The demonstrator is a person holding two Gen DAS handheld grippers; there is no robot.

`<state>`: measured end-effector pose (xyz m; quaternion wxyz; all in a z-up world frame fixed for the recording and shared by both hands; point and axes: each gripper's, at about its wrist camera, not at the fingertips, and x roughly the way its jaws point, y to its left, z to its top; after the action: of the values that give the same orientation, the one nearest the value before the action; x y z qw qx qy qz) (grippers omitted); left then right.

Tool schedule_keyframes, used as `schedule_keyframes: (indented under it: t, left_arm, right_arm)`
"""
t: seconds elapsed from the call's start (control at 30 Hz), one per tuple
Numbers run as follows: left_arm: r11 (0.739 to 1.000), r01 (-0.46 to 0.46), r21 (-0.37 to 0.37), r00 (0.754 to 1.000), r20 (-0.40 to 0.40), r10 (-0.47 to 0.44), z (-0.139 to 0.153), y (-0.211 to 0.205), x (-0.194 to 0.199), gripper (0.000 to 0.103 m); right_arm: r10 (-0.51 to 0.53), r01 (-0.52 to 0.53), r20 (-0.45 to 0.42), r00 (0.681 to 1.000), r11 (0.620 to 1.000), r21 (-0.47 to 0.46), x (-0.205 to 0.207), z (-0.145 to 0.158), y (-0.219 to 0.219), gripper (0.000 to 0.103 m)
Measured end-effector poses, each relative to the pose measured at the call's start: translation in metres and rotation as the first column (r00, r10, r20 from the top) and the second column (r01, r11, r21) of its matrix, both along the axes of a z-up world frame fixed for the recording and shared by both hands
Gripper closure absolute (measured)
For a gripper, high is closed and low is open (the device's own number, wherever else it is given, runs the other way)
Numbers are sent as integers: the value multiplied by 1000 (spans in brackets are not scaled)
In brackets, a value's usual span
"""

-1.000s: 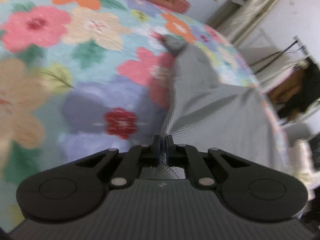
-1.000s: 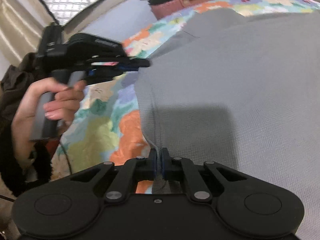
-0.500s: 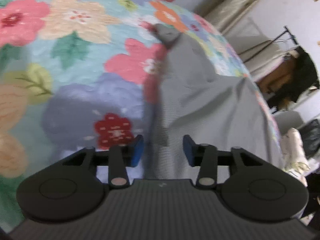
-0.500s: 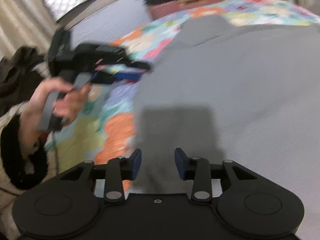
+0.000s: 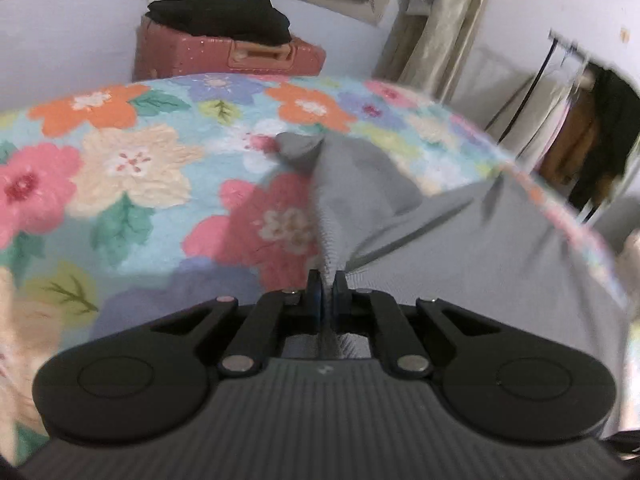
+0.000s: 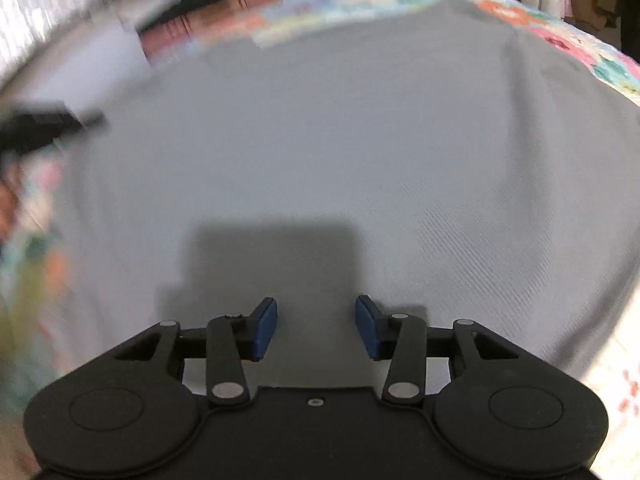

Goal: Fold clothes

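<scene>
A grey knit garment (image 5: pixel 460 248) lies spread on a floral bedspread (image 5: pixel 132 184). My left gripper (image 5: pixel 327 294) is shut on the garment's left edge, and the cloth rises in a ridge from the blue pads toward a bunched sleeve end (image 5: pixel 300 148). In the right wrist view the grey garment (image 6: pixel 340 152) fills most of the frame. My right gripper (image 6: pixel 316 326) is open and empty just above the cloth, casting a shadow on it. The left gripper (image 6: pixel 48 128) shows as a dark blur at the far left.
A pink suitcase (image 5: pixel 224 56) with black folded clothes (image 5: pixel 220 16) on top stands behind the bed. Beige curtains (image 5: pixel 444 24) and a clothes rack with hanging garments (image 5: pixel 592 136) are at the right. The floral bedspread's edge (image 6: pixel 580 48) shows beyond the garment.
My left gripper opened half a second ago and has now shut again on the garment's edge. My right gripper let go, stays open, and has moved right over the cloth.
</scene>
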<state>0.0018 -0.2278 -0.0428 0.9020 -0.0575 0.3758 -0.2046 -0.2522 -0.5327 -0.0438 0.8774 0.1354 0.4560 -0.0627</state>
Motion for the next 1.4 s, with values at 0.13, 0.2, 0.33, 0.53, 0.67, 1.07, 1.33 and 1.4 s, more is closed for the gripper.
schedule_keyframes:
  t: [0.13, 0.2, 0.33, 0.53, 0.67, 1.07, 1.33, 1.4]
  left_arm:
    - [995, -100, 20, 989, -110, 101, -33, 16, 13, 98]
    - [995, -102, 2, 987, -126, 101, -26, 21, 17, 98]
    - [997, -70, 25, 996, -58, 72, -1, 22, 0, 98]
    - [982, 166, -84, 985, -41, -170, 34, 8, -41, 89]
    - [930, 326, -168, 937, -71, -341, 43, -44, -59, 64]
    - [756, 598, -266, 671, -349, -654, 21, -318, -88, 65]
    - [770, 591, -240, 663, -398, -634, -13, -355, -75, 65]
    - [771, 565, -294, 648, -421, -635, -22, -349, -68, 65]
  right_arm:
    - [25, -25, 5, 1000, 999, -26, -3, 3, 3, 51]
    - [23, -23, 11, 1000, 1000, -8, -3, 6, -4, 51]
    - [-62, 62, 68, 996, 998, 13, -22, 19, -30, 51]
    - [-300, 301, 154, 941, 953, 21, -57, 39, -103, 49]
    - [-404, 401, 191, 894, 914, 58, -76, 49, -146, 48]
    - [-620, 543, 167, 767, 765, 345, -81, 45, -268, 31]
    - [-692, 581, 127, 711, 680, 447, -56, 5, -334, 29]
    - [-691, 554, 148, 708, 673, 490, -49, -2, -345, 29]
